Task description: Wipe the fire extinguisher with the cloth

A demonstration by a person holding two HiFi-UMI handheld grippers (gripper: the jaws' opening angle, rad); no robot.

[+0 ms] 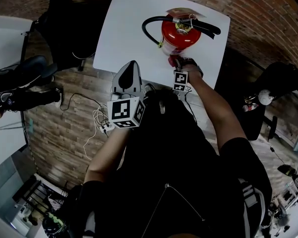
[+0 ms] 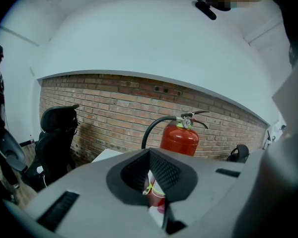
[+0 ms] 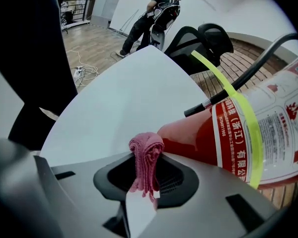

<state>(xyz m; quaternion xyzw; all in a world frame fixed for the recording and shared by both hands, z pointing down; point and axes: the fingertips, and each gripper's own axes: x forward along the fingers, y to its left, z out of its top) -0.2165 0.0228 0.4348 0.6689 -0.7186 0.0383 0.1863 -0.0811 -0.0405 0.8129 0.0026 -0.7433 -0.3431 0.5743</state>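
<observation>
Right arm stretched toward twelve o'clock, right gripper (image 1: 175,62) pinching a crumpled pink cloth (image 3: 146,155) against the upright red metal fire extinguisher (image 1: 181,36); left gripper (image 1: 128,78), jaws pressed together empty, hovers at its eight o'clock

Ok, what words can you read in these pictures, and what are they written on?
"(浙江)有限公": white characters on a red band of the fire extinguisher, in the right gripper view; the rest is cut off.
Small print on its white label: too blurred to read.
Marker cubes: black square patterns only, no words.
Pink cloth: no writing.
</observation>
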